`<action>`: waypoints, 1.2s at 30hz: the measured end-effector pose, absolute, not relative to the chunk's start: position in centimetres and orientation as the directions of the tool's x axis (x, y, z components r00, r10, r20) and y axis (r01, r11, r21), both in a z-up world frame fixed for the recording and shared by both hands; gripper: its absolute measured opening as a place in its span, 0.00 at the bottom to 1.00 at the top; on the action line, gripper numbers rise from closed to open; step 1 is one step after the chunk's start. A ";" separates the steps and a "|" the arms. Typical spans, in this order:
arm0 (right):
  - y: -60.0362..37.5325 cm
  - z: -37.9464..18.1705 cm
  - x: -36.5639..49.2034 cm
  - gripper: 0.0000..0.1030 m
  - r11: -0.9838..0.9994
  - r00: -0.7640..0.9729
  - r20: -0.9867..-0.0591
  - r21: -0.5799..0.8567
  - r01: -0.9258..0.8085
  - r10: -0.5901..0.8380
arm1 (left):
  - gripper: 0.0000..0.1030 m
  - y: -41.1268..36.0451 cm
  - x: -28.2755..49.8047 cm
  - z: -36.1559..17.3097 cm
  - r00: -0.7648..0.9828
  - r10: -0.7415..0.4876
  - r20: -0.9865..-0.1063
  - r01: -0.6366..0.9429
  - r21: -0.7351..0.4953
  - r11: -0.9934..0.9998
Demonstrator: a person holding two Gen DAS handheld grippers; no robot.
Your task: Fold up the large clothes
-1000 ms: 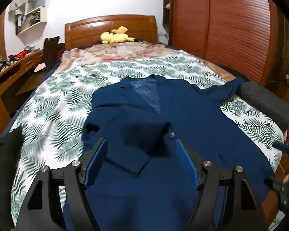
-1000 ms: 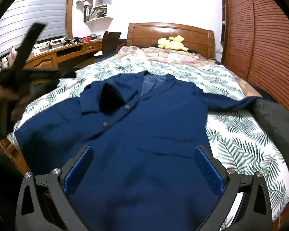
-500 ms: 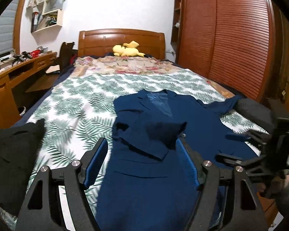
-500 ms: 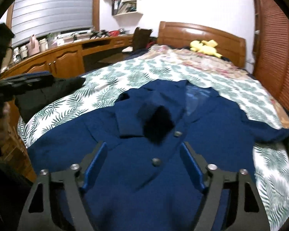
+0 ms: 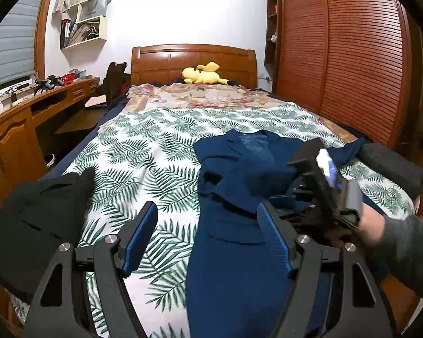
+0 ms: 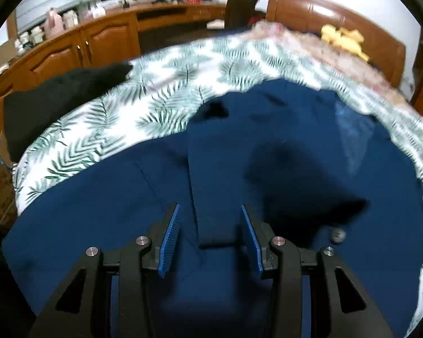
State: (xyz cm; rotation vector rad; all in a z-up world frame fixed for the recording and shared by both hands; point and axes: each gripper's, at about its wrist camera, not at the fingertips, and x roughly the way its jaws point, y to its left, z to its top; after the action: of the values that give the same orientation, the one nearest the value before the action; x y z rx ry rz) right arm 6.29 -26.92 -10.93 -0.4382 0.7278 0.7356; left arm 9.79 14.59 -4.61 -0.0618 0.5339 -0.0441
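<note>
The bed [image 5: 160, 146] had bare leafy sheet left of the blue jacket [image 5: 239, 239]. The left tool [image 5: 208, 239] was spread wide, holding nothing.

The right tool [image 6: 211, 236] had just been closing over the jacket's folded sleeve [image 6: 211, 174], pads not touching it.

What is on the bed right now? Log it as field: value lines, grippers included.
garment: blue jacket, spread front-up on the bed, left sleeve folded across the chest
surface: leaf-print bedspread
other clothes: black garment at the bed's left edge
left gripper: open, holding nothing
right gripper: jaws just closing around the sleeve cuff, pads not yet pressing
background: yellow plush
</note>
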 end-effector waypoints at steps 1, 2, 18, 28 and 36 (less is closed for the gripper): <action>-26.5 -11.5 7.0 0.44 0.674 0.516 -0.744 -0.120 -0.729 0.424 | 0.72 14.8 9.6 -4.7 0.860 -0.055 -0.508 0.025 -0.066 0.998; -25.9 -11.9 7.7 0.43 0.679 0.517 -0.758 -0.137 -0.721 0.397 | 0.72 14.9 9.4 -4.8 0.859 -0.051 -0.510 0.023 -0.061 0.998; -33.7 -6.7 2.6 0.09 0.752 0.675 -0.544 -0.117 -0.648 0.498 | 0.72 14.2 8.9 -5.2 0.851 -0.107 -0.514 0.076 -0.080 0.994; -42.4 -5.1 -5.1 0.09 0.807 0.731 -0.455 -0.045 -0.589 0.508 | 0.72 11.7 9.4 -5.1 0.849 -0.144 -0.509 0.122 -0.075 0.990; -41.2 -8.6 -4.7 0.09 0.850 0.739 -0.546 -0.089 -0.519 0.394 | 0.72 9.4 10.8 -5.3 0.839 -0.169 -0.517 0.150 -0.080 0.985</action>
State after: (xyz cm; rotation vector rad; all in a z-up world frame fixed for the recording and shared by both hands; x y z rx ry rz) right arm -4.70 -41.18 -8.63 -0.2425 0.5409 0.5060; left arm 10.75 9.43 -5.30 -0.0371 0.5504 -0.1688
